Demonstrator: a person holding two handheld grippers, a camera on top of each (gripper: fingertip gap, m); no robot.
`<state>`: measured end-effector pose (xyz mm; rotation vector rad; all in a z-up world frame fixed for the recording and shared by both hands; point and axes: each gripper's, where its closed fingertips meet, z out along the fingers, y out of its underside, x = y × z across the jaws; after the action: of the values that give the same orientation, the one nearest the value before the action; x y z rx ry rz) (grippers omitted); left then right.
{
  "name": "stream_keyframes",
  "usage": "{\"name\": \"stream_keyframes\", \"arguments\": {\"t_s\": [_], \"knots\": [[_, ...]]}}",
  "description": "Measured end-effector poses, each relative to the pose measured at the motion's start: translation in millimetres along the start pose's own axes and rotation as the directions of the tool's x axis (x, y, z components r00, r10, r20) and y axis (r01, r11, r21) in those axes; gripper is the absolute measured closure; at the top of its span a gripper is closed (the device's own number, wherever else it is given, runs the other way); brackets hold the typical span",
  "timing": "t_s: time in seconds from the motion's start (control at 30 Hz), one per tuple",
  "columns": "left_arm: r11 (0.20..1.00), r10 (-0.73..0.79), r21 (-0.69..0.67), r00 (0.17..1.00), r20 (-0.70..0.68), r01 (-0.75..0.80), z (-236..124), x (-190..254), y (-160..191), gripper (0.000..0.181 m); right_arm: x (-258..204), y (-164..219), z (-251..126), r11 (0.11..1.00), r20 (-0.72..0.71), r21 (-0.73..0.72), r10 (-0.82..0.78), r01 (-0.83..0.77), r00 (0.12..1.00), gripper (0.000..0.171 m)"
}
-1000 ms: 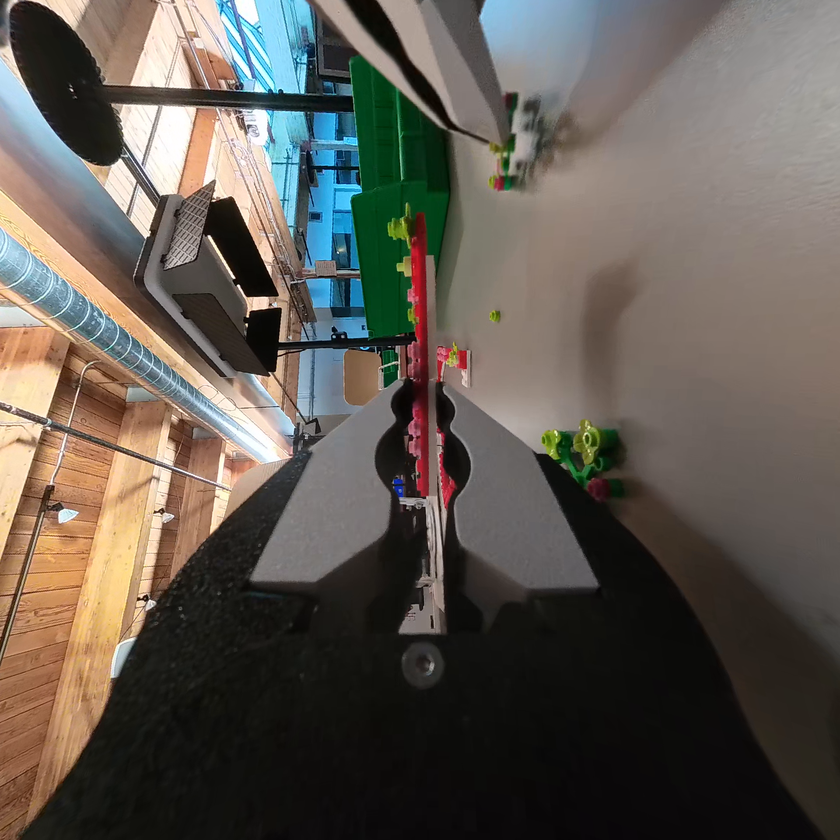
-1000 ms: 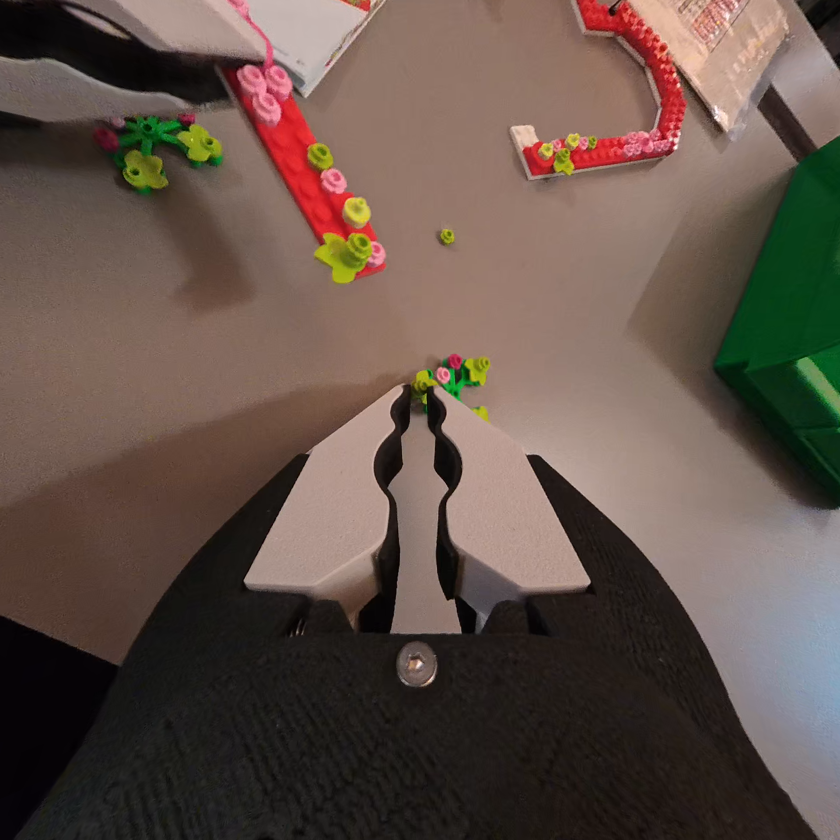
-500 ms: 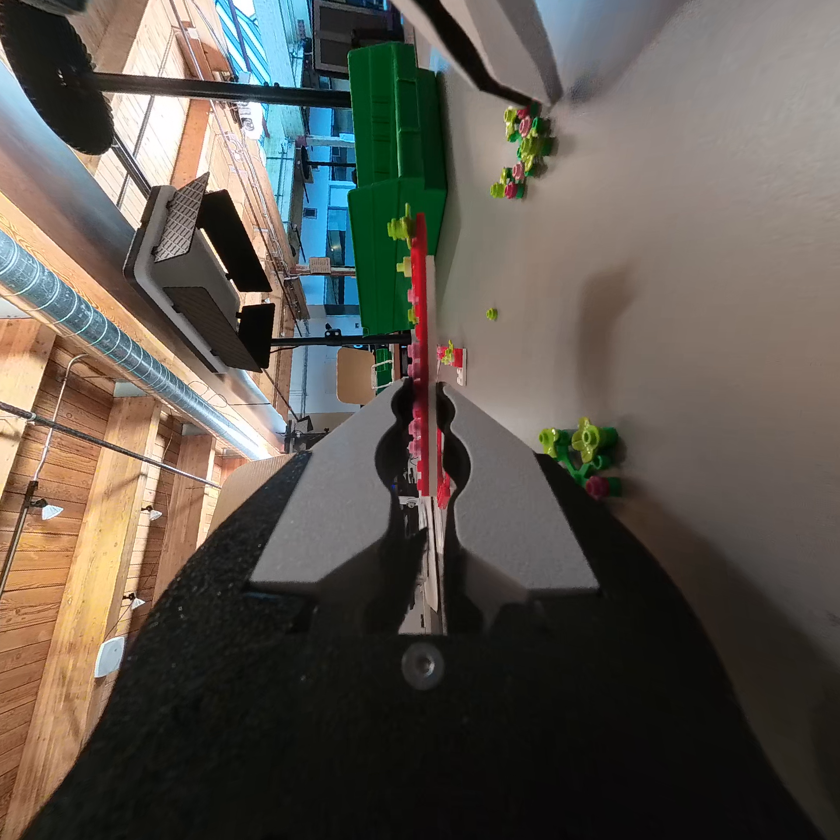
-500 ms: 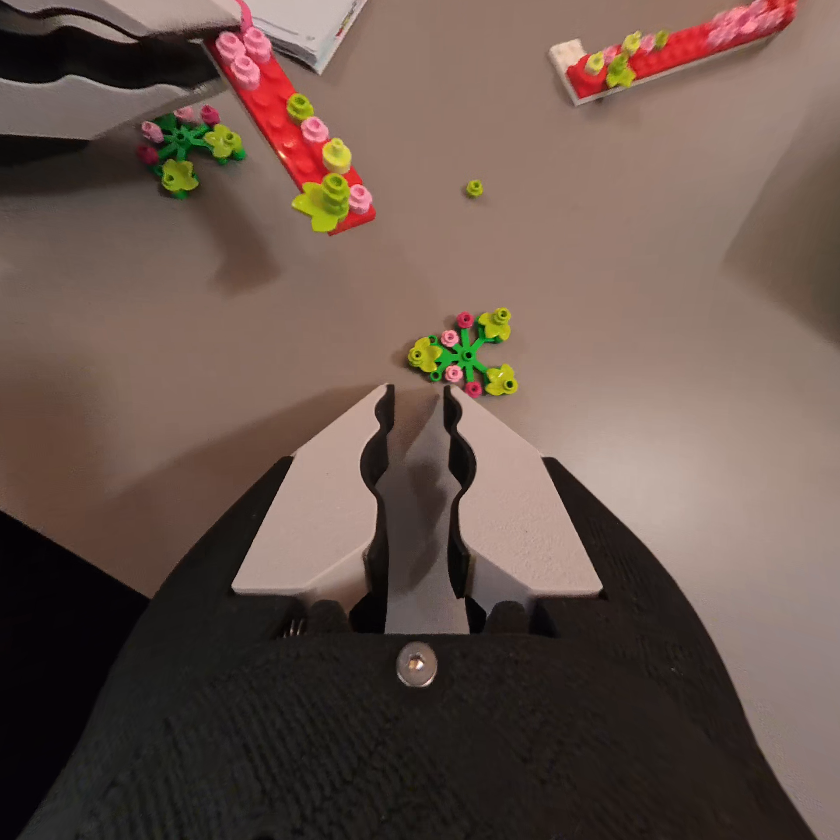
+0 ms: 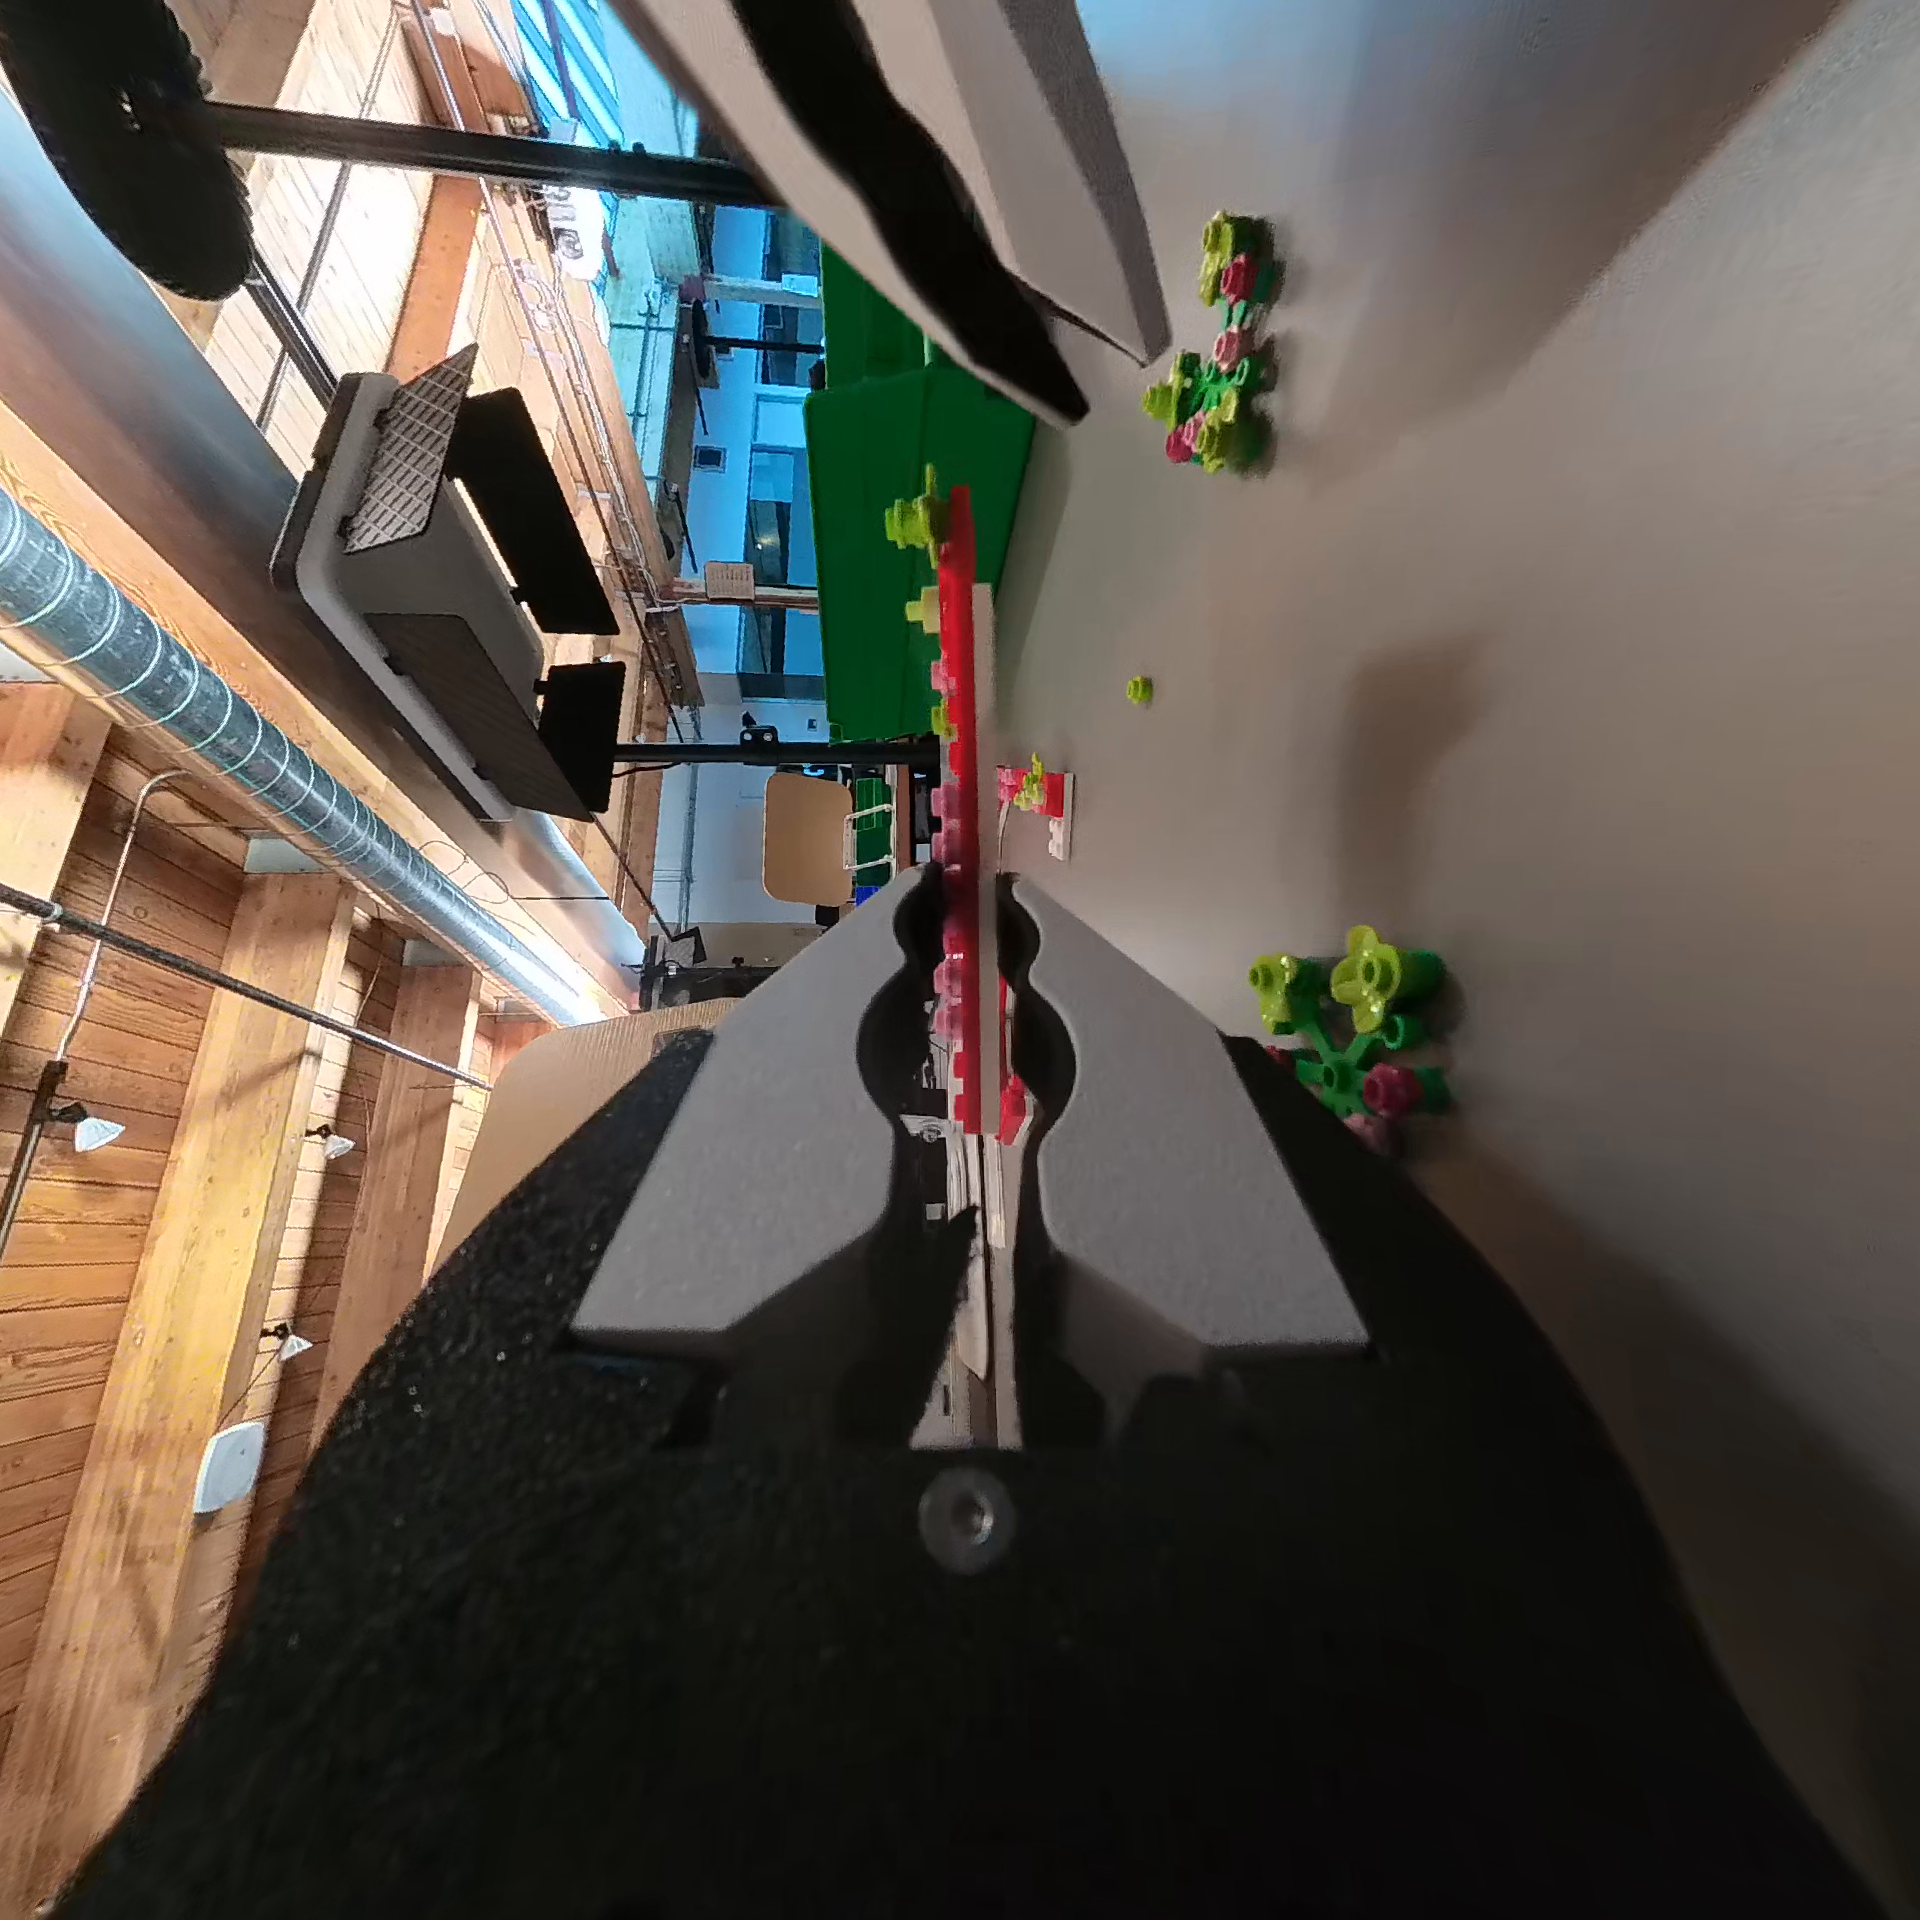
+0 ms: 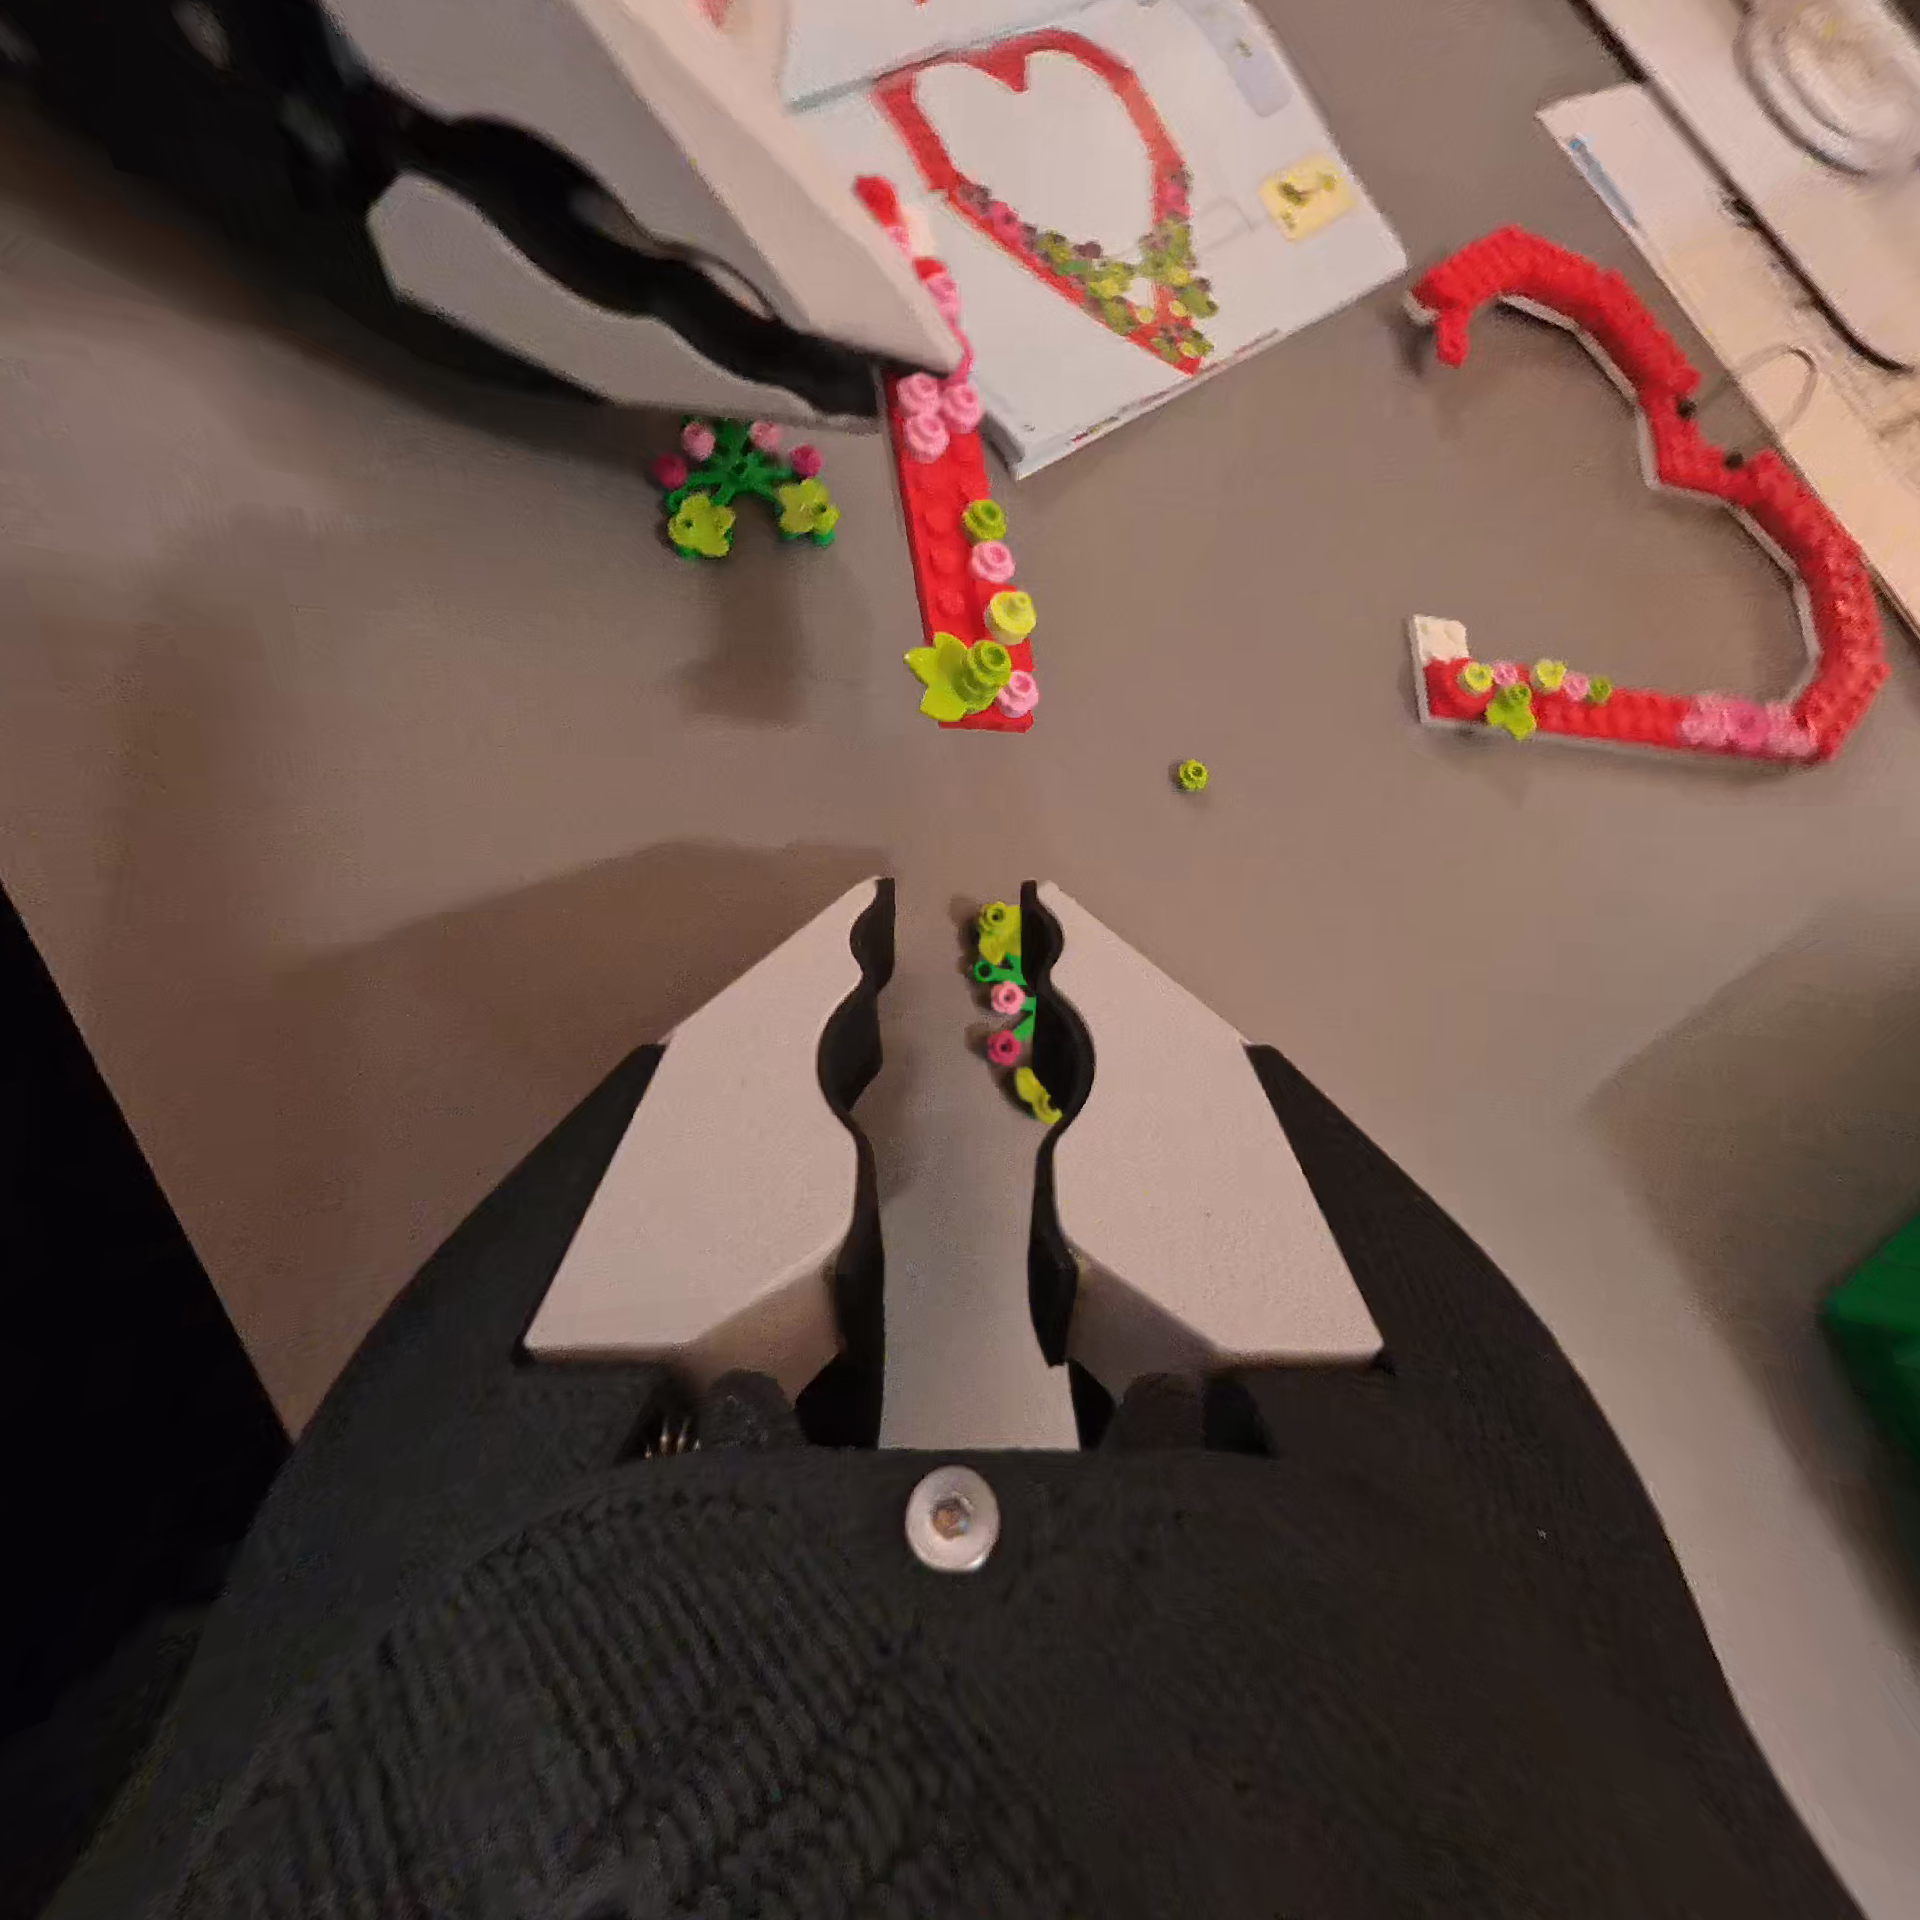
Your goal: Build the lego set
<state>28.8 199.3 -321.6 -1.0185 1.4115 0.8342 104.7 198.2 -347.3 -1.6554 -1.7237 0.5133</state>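
Left gripper (image 5: 971,883) is clenched on the red strip (image 5: 961,727), frame centre. Right gripper (image 6: 958,885) is parted, unloaded, its right finger partly covering the flower cluster (image 6: 1003,997) on the table (image 6: 416,727).

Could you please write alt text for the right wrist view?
The right claw, open, straddles a green flower sprig on the grey table. Beyond, the left claw grips a red flower-studded strip, near a half-built red heart frame.
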Motion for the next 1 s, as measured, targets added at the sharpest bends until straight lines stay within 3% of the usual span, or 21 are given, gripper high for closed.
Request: {"name": "stream_keyframes", "arguments": {"t_s": [0.03,0.23,0.47,0.73,0.87,1.0], "knots": [[1.000,0.001,0.002,1.000,-0.003,-0.001,0,0,-1,0.175,0,2,2,0.998,0.039,-0.024,-0.053,0.054,0.998,0.148],[1.000,0.003,0.000,1.000,-0.014,-0.003,0,3,1,0.175,5,23,16,0.956,0.224,-0.192,-0.175,0.220,0.959,0.125],[1.000,0.004,0.003,1.000,-0.023,-0.004,0,5,0,0.175,8,32,13,0.926,0.266,-0.315,-0.127,0.210,0.956,0.131],[1.000,0.021,0.021,0.999,-0.034,-0.021,-1,8,-5,0.175,3,32,15,0.928,0.283,-0.293,-0.145,0.229,0.948,0.142],[0.998,0.052,0.035,0.997,-0.049,-0.050,-1,12,-7,0.175,2,29,18,0.949,0.256,-0.273,-0.085,0.157,0.963,0.152],[0.997,0.070,0.042,0.996,-0.058,-0.068,-1,14,-10,0.175,17,18,11,0.975,0.117,-0.221,0.007,0.019,0.993,0.157]]}}
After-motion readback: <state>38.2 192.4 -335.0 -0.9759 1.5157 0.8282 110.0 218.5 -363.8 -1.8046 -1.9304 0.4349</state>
